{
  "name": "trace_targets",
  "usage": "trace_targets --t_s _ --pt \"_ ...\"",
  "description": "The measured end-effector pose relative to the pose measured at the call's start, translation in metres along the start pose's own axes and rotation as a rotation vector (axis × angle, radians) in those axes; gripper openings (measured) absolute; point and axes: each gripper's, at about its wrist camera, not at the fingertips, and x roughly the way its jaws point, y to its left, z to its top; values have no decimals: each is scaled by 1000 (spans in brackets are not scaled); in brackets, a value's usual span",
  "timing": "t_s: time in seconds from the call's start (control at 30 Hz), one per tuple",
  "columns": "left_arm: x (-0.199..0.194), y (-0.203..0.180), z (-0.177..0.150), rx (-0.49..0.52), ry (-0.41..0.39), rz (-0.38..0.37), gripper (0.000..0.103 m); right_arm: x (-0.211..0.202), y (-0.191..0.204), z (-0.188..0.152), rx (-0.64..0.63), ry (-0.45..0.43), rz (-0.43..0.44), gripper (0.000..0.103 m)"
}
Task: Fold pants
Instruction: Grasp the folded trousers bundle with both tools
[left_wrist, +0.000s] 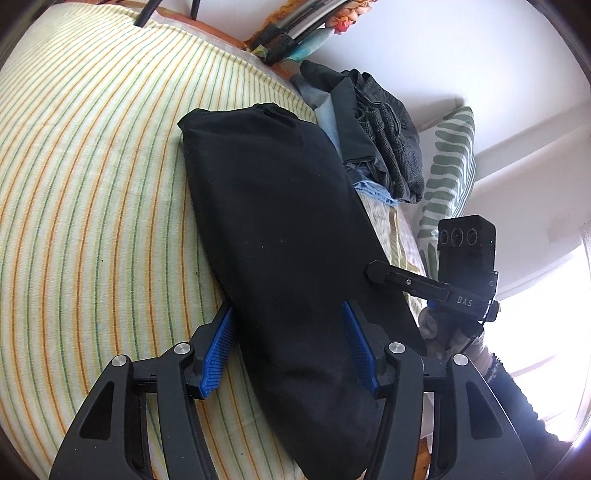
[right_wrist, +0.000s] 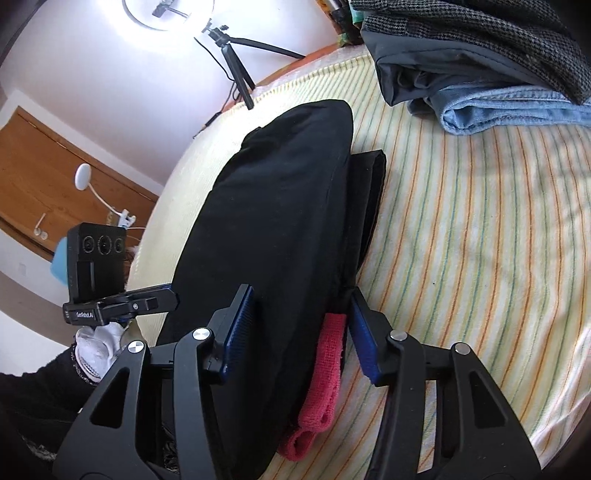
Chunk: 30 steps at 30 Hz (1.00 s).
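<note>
Black pants (left_wrist: 280, 221) lie folded into a long thick bundle on the striped bed sheet (left_wrist: 92, 184). My left gripper (left_wrist: 286, 308) straddles the bundle's near end, its blue pads pressed against the black cloth on both sides. In the right wrist view the same pants (right_wrist: 280, 206) run away from me, and my right gripper (right_wrist: 300, 290) is shut around their near end. A red ribbed strip (right_wrist: 327, 362) shows beside the right pad. Each view shows the other gripper's camera block (left_wrist: 465, 254) (right_wrist: 98, 258) at the far side of the bundle.
A pile of clothes (left_wrist: 388, 140), grey checked, dark and blue denim (right_wrist: 498, 107), lies beyond the pants. A green-patterned pillow (left_wrist: 448, 166) leans at the wall. A ring light on a tripod (right_wrist: 236, 62) stands past the bed's edge. A white-gloved hand (right_wrist: 99, 343) holds the left gripper.
</note>
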Motion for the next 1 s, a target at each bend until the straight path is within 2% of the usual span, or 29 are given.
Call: trace_targets --t_s 0.07,0.13,0.2,0.23,0.3,0.37,0.47,0.57,0.6,0.63,0.67,0.73,0.9,1.0 --pt "2 1 2 -14 -8 -3 59 2 3 0 -1 -4 -15 58" --pt "4 0 4 -4 -18 3 58 2 8 -1 -11 -8 -33 55" --pt "7 -5 5 18 -21 21 58 2 14 -1 -36 -12 -62 41" --pt "8 -8 5 34 -21 36 56 0 17 -1 -42 -21 -78 37" --pt "8 -11 4 58 -25 64 49 -9 21 -1 -31 -59 -70 23" --pt "8 -13 4 78 -28 85 44 -16 28 0 -35 -80 -76 19" --pt "7 -13 3 90 -35 96 40 -16 36 0 -71 -71 -106 19" --pt "8 -11 2 94 -40 101 37 -11 33 2 -52 -51 -119 24" --pt "8 -11 2 98 -40 104 37 -10 32 2 -55 -45 -133 31" --pt "8 -11 1 102 -41 105 37 -6 33 3 -60 -37 -153 35" --pt "9 -11 1 109 -39 110 37 -2 32 3 -71 -28 -197 43" --pt "10 -12 2 114 -38 114 37 1 28 1 -69 -21 -215 49" --pt "11 -12 3 122 -37 106 37 -2 17 2 -21 -40 -145 50" --pt "11 -15 2 133 -46 122 34 4 19 4 4 -40 -120 33"
